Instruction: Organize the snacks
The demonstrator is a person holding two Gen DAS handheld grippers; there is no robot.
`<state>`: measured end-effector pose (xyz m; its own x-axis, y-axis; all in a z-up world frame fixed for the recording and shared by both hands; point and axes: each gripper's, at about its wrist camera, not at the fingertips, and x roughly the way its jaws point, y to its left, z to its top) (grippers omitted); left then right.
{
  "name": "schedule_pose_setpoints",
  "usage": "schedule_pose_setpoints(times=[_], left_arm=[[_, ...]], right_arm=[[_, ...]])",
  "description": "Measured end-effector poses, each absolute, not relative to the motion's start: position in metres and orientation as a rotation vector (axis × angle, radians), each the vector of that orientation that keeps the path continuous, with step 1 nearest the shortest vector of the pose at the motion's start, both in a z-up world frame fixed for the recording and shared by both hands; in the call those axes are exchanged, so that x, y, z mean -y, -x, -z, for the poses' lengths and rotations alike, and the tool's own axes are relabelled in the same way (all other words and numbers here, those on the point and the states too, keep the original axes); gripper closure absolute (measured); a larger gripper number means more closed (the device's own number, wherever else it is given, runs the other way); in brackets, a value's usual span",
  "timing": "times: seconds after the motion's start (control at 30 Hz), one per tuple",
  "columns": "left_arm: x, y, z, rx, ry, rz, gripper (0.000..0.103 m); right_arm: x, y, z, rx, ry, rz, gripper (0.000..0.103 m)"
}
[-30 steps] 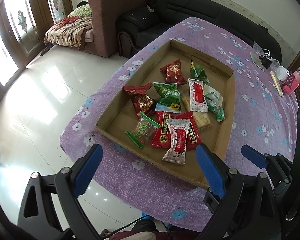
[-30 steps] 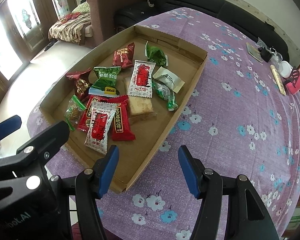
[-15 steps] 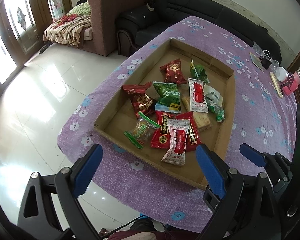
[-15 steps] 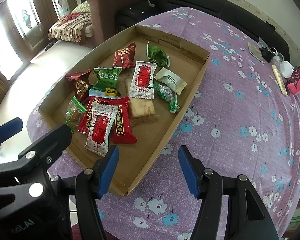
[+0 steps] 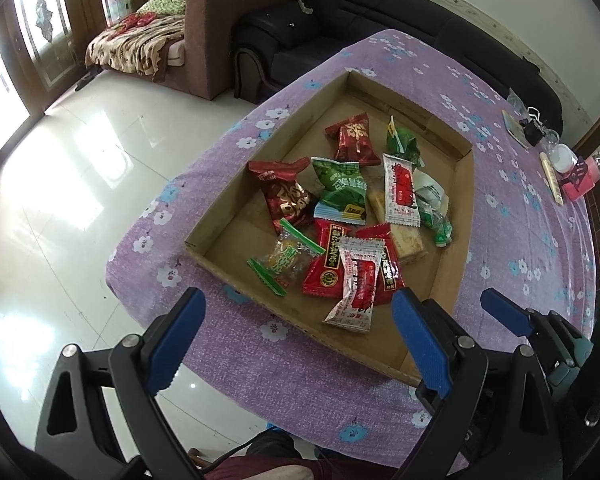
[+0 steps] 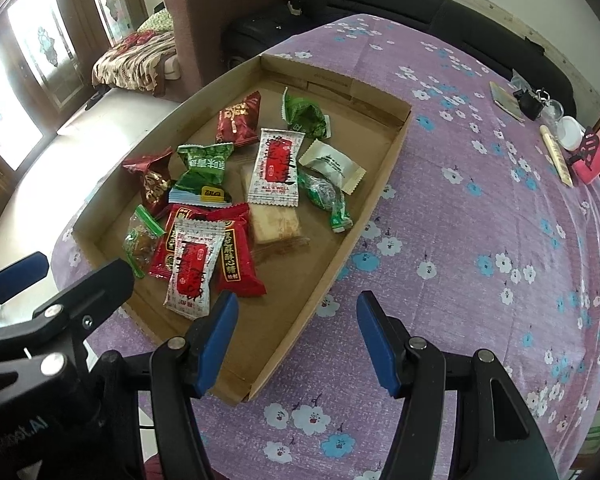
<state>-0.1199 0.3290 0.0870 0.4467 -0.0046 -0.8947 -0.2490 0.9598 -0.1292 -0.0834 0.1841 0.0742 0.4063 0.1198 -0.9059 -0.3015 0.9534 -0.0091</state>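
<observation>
A shallow cardboard tray (image 5: pixel 220 236) (image 6: pixel 384 164) lies on the purple flowered tablecloth and holds several wrapped snacks. Nearest me lies a white-and-red packet (image 5: pixel 356 284) (image 6: pixel 192 268) on top of red packets (image 6: pixel 232 252). Green packets (image 5: pixel 340 184) (image 6: pixel 204 168), a dark red bag (image 5: pixel 284 196) and a clear green-edged bag (image 5: pixel 288 260) lie further in. My left gripper (image 5: pixel 296 336) hovers open above the tray's near edge, nothing between its blue pads. My right gripper (image 6: pixel 296 340) stands open over the tray's near right corner, also empty.
At the table's far right corner sit a pink holder (image 6: pixel 592 152), a white lid (image 6: pixel 572 132), a stick (image 6: pixel 556 156) and small dark items. A black sofa (image 5: pixel 380 12) and brown armchair (image 5: pixel 216 20) stand beyond the table. Shiny tiled floor (image 5: pixel 60 200) is to the left.
The left wrist view has drifted slightly, so the tray sits a touch lower and further left. Neither gripper's opening has changed and no snack has moved.
</observation>
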Motion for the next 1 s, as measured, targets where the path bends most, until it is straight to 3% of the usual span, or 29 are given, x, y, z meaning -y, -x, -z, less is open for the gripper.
schedule_pose_setpoints(times=[1.0], left_arm=[[-0.363, 0.113, -0.088, -1.054, 0.309, -0.21, 0.009]], right_arm=[[-0.196, 0.08, -0.071, -1.117, 0.196, -0.313, 0.042]])
